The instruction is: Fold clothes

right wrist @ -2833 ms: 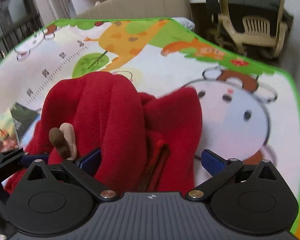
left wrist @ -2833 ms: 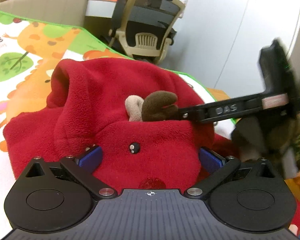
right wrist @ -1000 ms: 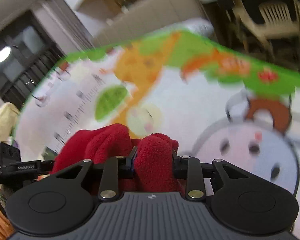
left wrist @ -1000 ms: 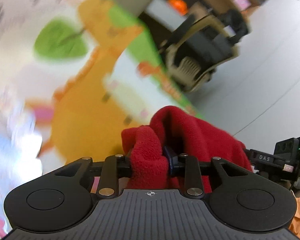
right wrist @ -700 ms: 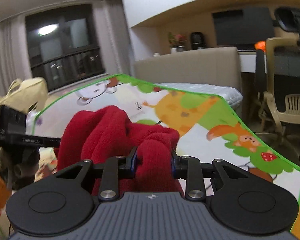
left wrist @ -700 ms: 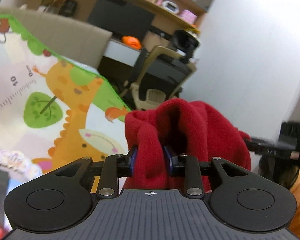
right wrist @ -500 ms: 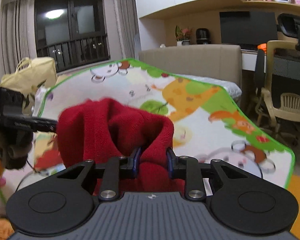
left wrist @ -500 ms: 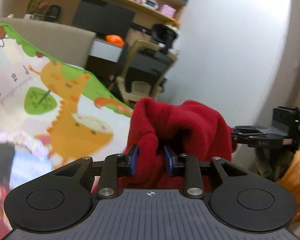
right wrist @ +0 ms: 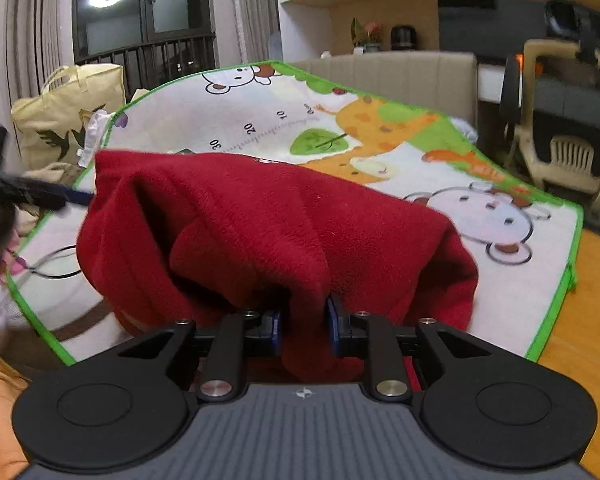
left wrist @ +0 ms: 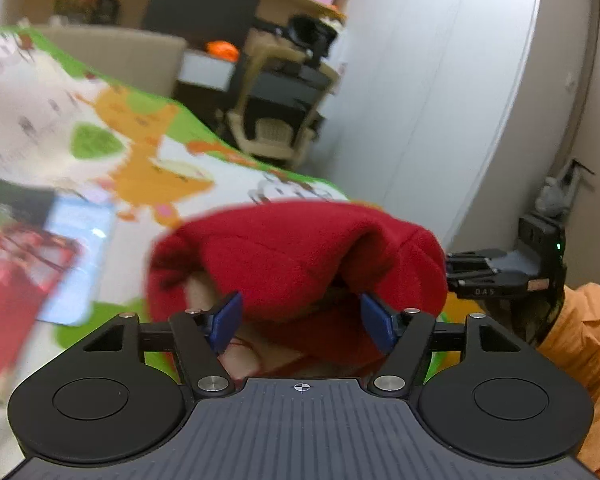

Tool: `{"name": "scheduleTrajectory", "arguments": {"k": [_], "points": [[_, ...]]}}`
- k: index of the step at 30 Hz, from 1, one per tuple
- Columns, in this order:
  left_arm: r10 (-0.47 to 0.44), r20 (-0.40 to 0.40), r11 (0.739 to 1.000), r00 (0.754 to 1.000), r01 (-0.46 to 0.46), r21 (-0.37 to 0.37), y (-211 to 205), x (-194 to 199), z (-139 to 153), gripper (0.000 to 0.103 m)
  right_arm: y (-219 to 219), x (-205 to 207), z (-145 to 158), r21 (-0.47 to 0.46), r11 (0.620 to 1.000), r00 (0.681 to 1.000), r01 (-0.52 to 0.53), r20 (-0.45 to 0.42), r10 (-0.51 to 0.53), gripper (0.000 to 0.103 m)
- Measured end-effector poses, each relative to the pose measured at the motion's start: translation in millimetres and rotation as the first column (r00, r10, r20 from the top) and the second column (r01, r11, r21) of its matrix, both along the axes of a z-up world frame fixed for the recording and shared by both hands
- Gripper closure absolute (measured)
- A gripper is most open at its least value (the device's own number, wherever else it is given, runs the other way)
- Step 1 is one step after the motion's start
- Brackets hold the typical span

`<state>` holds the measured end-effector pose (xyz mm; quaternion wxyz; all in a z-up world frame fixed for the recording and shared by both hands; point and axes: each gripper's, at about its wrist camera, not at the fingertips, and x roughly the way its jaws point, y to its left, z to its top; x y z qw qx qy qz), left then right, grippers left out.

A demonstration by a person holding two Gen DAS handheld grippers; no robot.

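Pinching red fleece (right wrist: 284, 216), right tongs (right wrist: 303, 327); left tongs (left wrist: 302, 317) spread.

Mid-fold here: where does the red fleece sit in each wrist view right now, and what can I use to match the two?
Left wrist: red fleece fills the lower centre, bulging between spread jaws.
Right wrist: fleece spans the centre, a fold pinched in closed jaws at the bottom.
Shared landmark: the animal-print mat behind it, orange giraffe and green leaf in both.

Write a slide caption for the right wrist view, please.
Right gripper pinches a fold of a red fleece garment above a cartoon-animal play mat.
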<state>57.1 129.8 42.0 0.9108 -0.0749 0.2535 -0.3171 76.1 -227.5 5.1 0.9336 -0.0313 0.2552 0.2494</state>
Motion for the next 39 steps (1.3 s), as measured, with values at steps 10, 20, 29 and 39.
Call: {"name": "scheduleTrajectory", "arguments": {"k": [10,20,29,39], "points": [[0.034,-0.026,0.997,0.999,-0.032,0.065,-85.1,50.5,2.4,0.015,-5.3,-36.1,34.6,-0.055,0.995,0.995,0.079,0.059,-0.076,0.052],[0.038,-0.066,0.995,0.997,-0.032,0.094,-76.4,39.8,-44.4,0.008,36.0,9.8,73.6,0.043,0.997,0.994,0.069,0.086,-0.072,0.022],[0.121,-0.201,0.981,0.972,-0.148,-0.125,-17.6,36.9,-36.1,0.007,41.1,25.9,25.6,0.009,0.991,0.99,0.133,-0.038,-0.132,0.017],[0.141,-0.292,0.935,0.946,-0.224,-0.275,5.6,45.9,-43.8,0.006,57.5,22.9,35.8,-0.091,0.988,0.992,0.126,0.014,-0.126,0.015]]}}
